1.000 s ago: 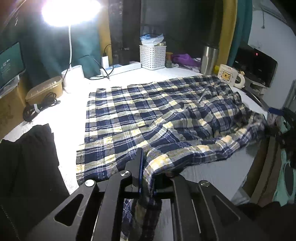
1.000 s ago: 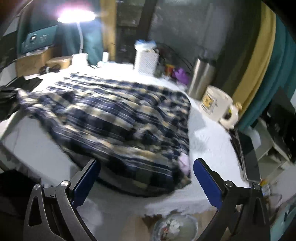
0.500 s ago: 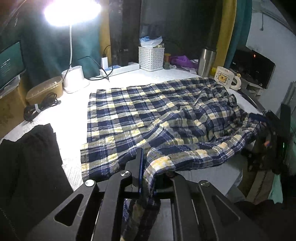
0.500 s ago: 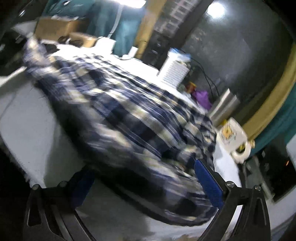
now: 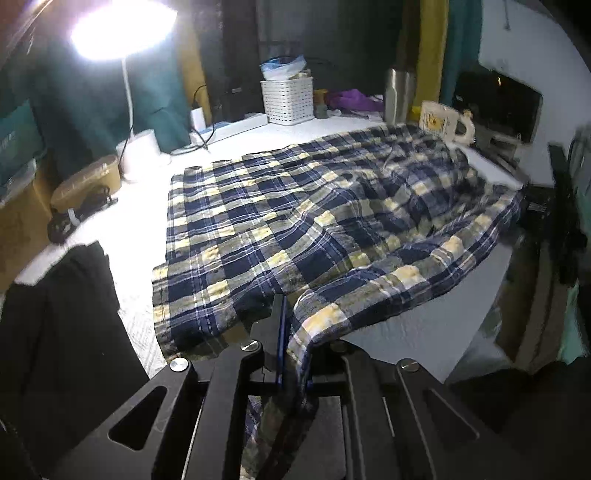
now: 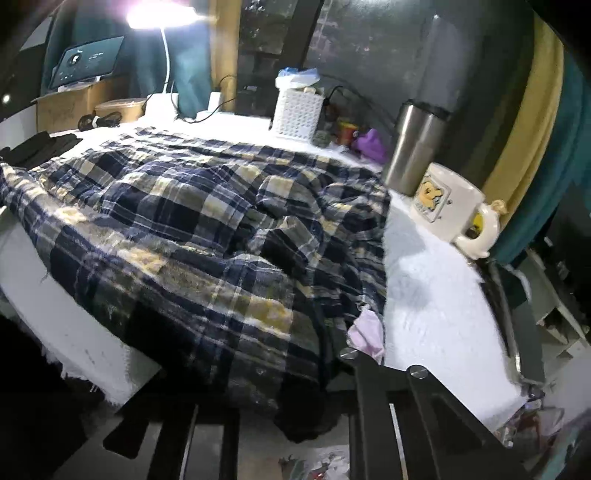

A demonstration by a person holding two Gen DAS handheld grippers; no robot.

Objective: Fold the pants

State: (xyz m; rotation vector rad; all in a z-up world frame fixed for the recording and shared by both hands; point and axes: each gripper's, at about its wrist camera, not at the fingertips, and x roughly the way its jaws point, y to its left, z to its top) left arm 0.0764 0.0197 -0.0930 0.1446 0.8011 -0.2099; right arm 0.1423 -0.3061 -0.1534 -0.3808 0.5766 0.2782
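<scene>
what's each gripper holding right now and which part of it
Both hold the plaid pants. Left gripper pinches a near edge hanging off the table; right gripper's jaws are closing on the bunched near end.

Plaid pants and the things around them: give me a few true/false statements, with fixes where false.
1. The left tongs are shut on a fold of the plaid pants. True.
2. The white basket stands on the pants. False: it stands on the table behind them, apart.
3. The mug lies tipped over. False: it stands upright beside the steel tumbler.
4. Black clothing lies left of the pants in the left wrist view. True.
5. The lamp is off. False: it is lit.
</scene>
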